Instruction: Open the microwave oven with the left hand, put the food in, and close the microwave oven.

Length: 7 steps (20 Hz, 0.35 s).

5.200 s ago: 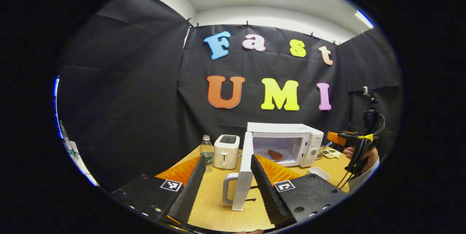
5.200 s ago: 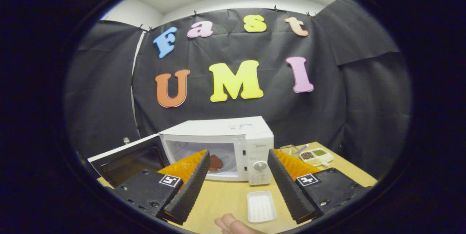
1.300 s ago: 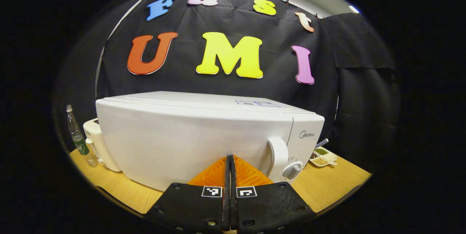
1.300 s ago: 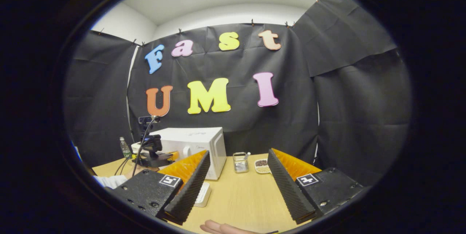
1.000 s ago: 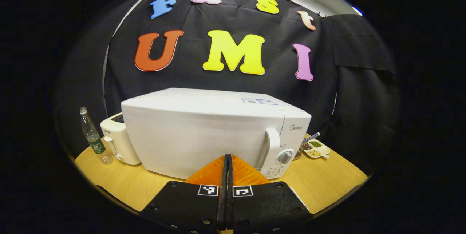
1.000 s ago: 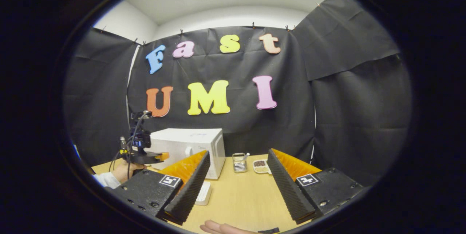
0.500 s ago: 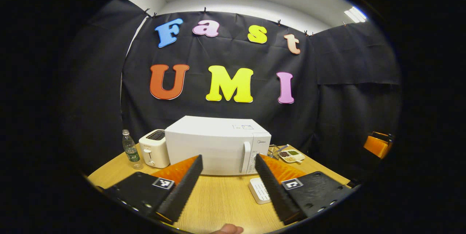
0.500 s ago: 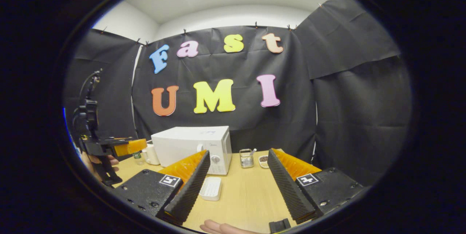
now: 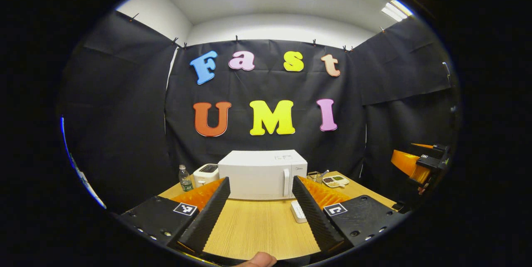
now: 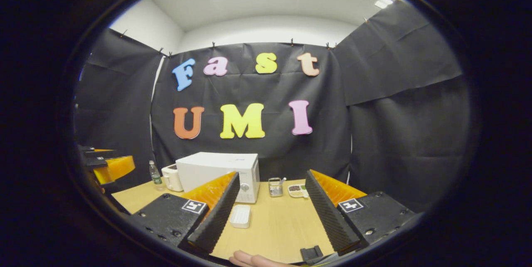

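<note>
The white microwave [image 9: 262, 173] stands at the back of the wooden table with its door shut, handle [image 9: 286, 182] on the right side. The shut door hides its inside. My left gripper [image 9: 260, 180] is open and empty, well back from the microwave. My right gripper [image 10: 272, 174] is also open and empty, farther right, with the microwave [image 10: 218, 173] to its left. In the left gripper view the right gripper [image 9: 419, 163] shows at the far right edge. In the right gripper view the left gripper [image 10: 108, 165] shows at the far left edge.
An empty white tray [image 9: 298, 211] lies on the table [image 9: 257, 229] in front of the microwave. A toaster [image 9: 205, 172] and a bottle [image 9: 184, 178] stand to its left. A wire holder [image 10: 275, 187] and a divided dish [image 10: 298, 190] sit to its right.
The microwave door, open five seconds ago, is shut. My left gripper, shut and close against the door a second ago, has opened and drawn back. The right gripper drew back slightly.
</note>
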### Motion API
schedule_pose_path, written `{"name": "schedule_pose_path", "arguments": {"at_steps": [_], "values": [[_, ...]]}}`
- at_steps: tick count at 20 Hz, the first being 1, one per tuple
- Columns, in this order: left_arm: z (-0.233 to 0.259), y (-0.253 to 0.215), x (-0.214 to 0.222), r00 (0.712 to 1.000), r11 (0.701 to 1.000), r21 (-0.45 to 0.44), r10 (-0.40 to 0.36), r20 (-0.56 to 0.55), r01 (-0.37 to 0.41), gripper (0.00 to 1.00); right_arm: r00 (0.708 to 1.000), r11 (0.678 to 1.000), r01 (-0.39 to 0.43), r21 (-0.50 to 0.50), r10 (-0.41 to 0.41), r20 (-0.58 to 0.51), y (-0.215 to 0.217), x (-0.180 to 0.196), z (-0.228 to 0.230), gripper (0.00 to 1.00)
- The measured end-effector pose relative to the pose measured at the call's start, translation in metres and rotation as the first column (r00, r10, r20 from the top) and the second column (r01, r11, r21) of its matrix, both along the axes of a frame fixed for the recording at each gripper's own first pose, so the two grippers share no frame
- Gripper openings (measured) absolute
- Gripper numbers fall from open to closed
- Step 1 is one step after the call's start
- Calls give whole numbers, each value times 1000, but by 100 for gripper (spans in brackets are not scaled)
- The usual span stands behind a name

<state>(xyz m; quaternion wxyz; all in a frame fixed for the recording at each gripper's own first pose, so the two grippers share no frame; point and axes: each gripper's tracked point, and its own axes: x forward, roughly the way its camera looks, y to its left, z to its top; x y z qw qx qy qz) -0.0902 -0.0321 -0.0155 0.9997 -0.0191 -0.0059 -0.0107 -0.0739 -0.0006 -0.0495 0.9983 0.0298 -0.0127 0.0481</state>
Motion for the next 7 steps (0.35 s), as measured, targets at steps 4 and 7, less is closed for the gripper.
{"name": "schedule_pose_path", "arguments": {"at_steps": [4,7], "values": [[3,-3,-28,1000,1000,-15,-13,17,14,95,1000,1000,-7,-3,7,25,1,-14,7,100],[-4,-2,-33,1000,1000,-15,-17,6,17,84,999,1000,-14,2,14,43,4,-22,10,100]]}}
